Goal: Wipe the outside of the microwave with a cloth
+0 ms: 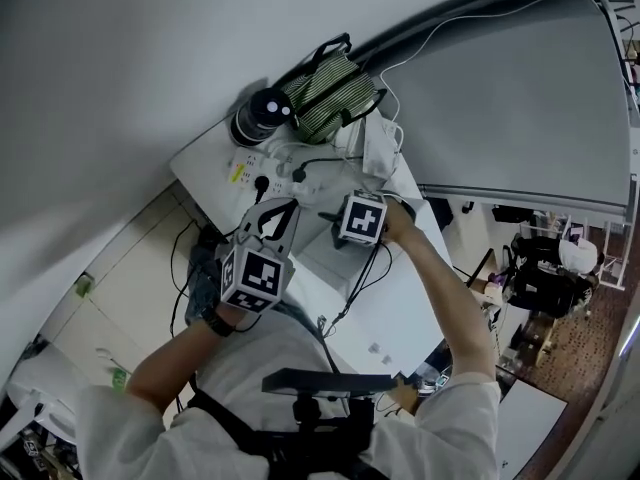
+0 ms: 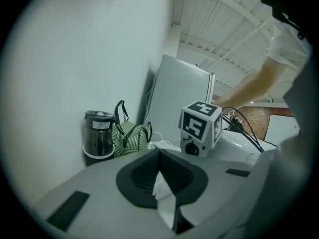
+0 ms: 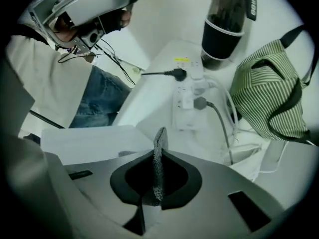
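Note:
My right gripper is shut on a thin grey cloth that stands edge-on between its jaws. It hovers over the white microwave top, facing the back of the table. In the head view the right gripper is held out above that white box, and the left gripper hangs just to its left. The left gripper has its jaws together. A white sliver shows under them, and I cannot tell what it is. The right gripper's marker cube sits just ahead of it.
At the back of the white table stand a black blender jar and a green striped bag. A white power strip with plugs and trailing cables lies in front of them. A large grey panel leans at the right.

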